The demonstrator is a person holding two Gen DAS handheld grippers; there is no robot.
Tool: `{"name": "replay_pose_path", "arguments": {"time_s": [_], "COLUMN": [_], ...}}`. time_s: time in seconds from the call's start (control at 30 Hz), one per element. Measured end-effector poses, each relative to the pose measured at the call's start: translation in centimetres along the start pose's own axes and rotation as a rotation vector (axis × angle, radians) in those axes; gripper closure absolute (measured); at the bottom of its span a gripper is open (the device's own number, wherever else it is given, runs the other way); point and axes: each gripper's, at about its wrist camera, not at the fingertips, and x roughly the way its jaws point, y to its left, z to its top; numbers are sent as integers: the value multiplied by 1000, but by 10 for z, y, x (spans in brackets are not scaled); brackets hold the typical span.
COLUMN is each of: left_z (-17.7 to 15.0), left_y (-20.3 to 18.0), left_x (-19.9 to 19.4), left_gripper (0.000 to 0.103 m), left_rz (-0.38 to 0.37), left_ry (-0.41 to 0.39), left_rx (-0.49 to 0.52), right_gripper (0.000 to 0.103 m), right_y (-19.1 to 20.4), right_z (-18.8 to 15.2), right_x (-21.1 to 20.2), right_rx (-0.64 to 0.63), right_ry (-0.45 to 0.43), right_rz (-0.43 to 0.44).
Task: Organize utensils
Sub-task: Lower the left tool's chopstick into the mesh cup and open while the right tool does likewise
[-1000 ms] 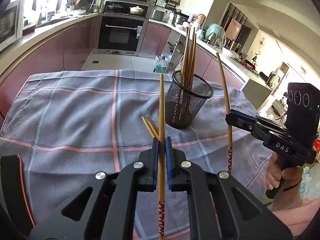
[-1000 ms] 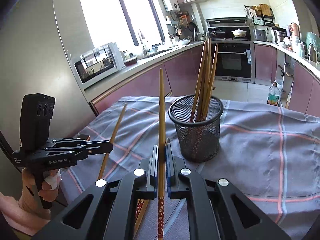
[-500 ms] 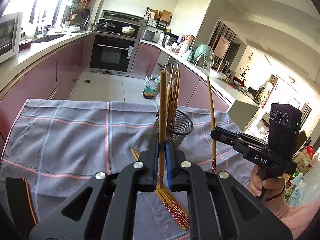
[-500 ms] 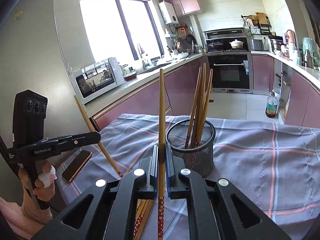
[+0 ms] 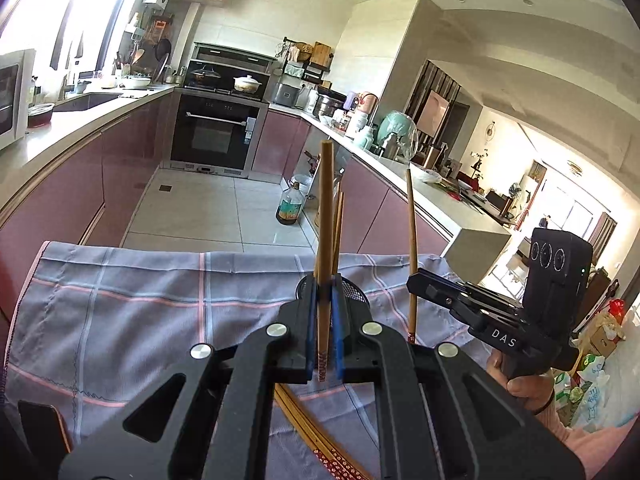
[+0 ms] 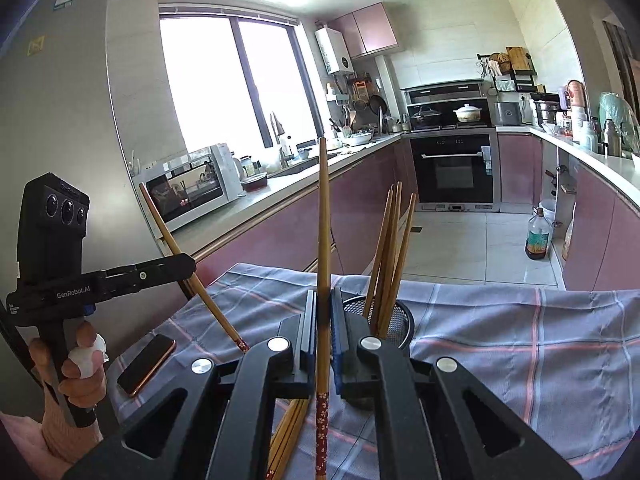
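Observation:
My left gripper (image 5: 326, 286) is shut on a bamboo chopstick (image 5: 325, 208) that stands upright above the plaid cloth (image 5: 140, 312). Right behind its fingers sits the black mesh holder (image 5: 356, 292), mostly hidden. In the right wrist view my right gripper (image 6: 324, 298) is shut on a second chopstick (image 6: 323, 220), upright, its red flowered end below the fingers. The mesh holder (image 6: 398, 322) is just right of it and has several chopsticks (image 6: 390, 256) in it. Each gripper also shows in the other view: right gripper (image 5: 414, 280), left gripper (image 6: 188, 262) with its chopstick tilted.
Several loose chopsticks (image 6: 290, 428) lie on the cloth under the grippers. A phone (image 6: 146, 364) rests near the cloth's left edge. A person's hand (image 6: 80, 364) grips the left handle. Kitchen counters, an oven (image 5: 216, 136) and an oil bottle (image 5: 289, 208) on the floor lie beyond the table.
Both grippers have risen with their chopsticks held. The holder and cloth now sit lower in both views. The left chopstick leans the other way in the right wrist view.

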Motion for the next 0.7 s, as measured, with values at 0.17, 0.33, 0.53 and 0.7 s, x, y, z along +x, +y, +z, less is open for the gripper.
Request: {"name": "replay_pose_path", "arguments": {"time_s": [0.17,0.33,0.53,0.7], "left_z": [15,28,46,57], "left_y": [-5,-11,-19,-22], "left_x": [4,5,13,25], "left_gripper": [96,96,96,96], "left_rz": [-2,-5,-7,-2], "left_ry": [-17,-33,-39,-31], "left_rx": [17,38,61,80], "right_gripper": [98,98,98,98], "right_y": [-3,-6,-8,-10], "right_z": [11,20,33,39], "right_x": [2,7,17,26], "right_rx": [0,-1,4,1], "right_ry": [-33,-55,-75,-90], "right_rz": [-7,-16,-23,-33]}}
